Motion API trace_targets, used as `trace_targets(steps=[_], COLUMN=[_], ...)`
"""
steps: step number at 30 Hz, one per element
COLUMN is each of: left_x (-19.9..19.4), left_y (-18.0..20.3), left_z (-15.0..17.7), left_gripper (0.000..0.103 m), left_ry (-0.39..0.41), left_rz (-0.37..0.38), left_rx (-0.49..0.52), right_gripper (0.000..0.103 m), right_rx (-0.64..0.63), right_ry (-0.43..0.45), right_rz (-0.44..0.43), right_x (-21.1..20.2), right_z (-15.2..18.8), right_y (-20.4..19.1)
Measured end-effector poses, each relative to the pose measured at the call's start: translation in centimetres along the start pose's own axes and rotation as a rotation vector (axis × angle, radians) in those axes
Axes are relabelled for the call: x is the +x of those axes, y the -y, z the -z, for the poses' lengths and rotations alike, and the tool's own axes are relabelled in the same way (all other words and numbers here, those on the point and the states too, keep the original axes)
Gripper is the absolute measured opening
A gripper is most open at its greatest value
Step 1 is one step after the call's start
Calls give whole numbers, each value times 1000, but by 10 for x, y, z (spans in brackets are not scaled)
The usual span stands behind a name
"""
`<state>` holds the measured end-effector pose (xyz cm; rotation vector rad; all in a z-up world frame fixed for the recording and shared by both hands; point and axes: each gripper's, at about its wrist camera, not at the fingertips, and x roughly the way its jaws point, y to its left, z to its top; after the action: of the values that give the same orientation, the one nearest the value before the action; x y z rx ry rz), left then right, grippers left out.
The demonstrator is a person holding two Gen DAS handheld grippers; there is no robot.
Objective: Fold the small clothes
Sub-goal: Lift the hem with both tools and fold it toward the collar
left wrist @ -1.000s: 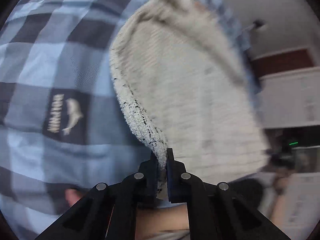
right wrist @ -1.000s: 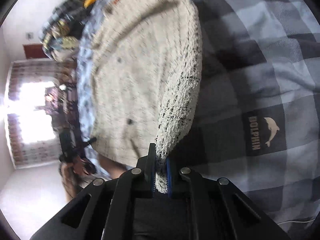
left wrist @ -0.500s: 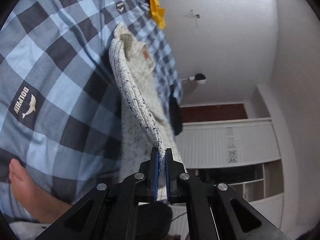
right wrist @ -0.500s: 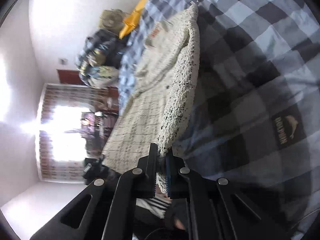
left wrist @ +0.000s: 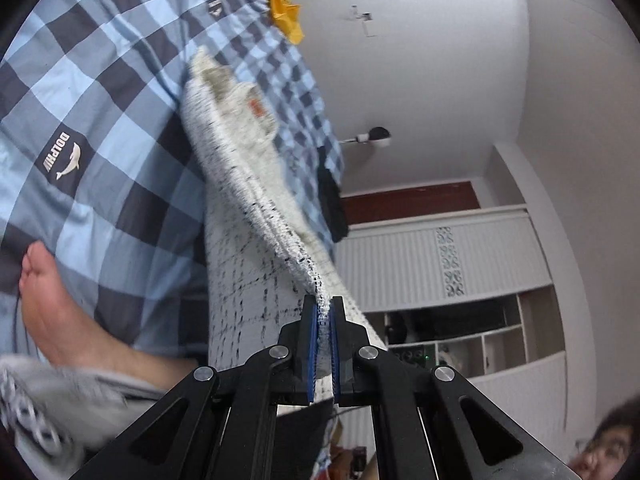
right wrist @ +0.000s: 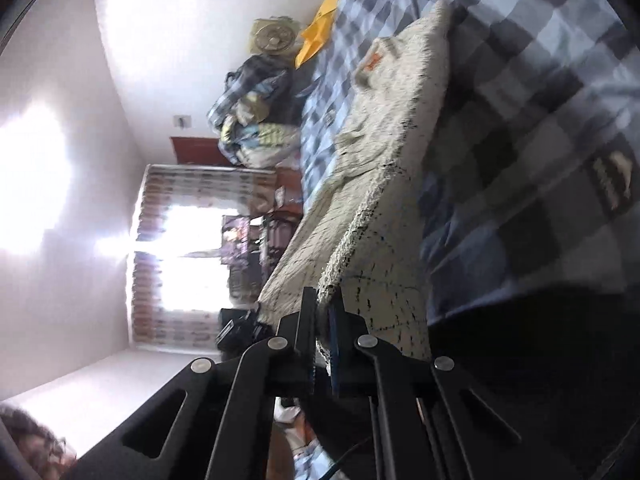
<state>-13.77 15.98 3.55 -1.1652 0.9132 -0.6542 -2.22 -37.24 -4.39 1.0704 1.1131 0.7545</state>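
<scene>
A cream knit garment (left wrist: 240,184) flecked with black, with a small orange label, stretches from the blue checked bedspread (left wrist: 92,80) up to both grippers. My left gripper (left wrist: 324,308) is shut on its ribbed hem, with cloth pinched between the blue pads. In the right wrist view the same knit garment (right wrist: 384,120) runs away over the checked bedspread (right wrist: 540,80), and my right gripper (right wrist: 322,300) is shut on another part of the hem. The near end hangs lifted off the bed; the far end with the neckline still lies on it.
A bare foot (left wrist: 48,304) rests on the bedspread at the left. A yellow cloth (left wrist: 284,4) and a dark garment (left wrist: 332,200) lie at the bed's far edge. A pile of clothes (right wrist: 256,116) sits by the wall, a bright window (right wrist: 188,256) beyond. White cupboards (left wrist: 440,264) stand on the right.
Both grippers have risen and tilted up with the hem held. The garment, which filled the views close up, now stretches out long over the bed, and the room's walls show.
</scene>
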Motion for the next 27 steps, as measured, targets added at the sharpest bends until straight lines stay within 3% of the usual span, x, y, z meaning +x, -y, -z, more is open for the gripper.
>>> trace_targets(steps=[4,6,9,10,12,17,23,27], left_x=[-28,-38,-36,-30,-20,6,60,109], left_y=[23,30,34,30,23,15,-17,-48], left_z=[21,24,8,-1,-15,-69,-175,-252], left_gripper=[4,4,4,4,4,4,4,4], left_ry=[33,65,107,96,71,94,145,183], left_rz=[-9,-48,-142,-130,-112,-116,-126,-208], left_rx=[50,74,109,92,71,53,-37,-58], right_gripper=[3,3,3,3,3,3,3,3], right_rx=[-46,-61,-48,-34,13,102,152,199], right_ry=[17,31,56,66,90,112,141,158], right_rz=[-25,-22,6,18,23,-5,22,97], right_x=[-21,-34,-42,-42,-39,-19,4,26], right_z=[23,32,28,22,-3,-66,-149,-224], right_y=[-23,-32,-32,-30,-20,-2,7,22])
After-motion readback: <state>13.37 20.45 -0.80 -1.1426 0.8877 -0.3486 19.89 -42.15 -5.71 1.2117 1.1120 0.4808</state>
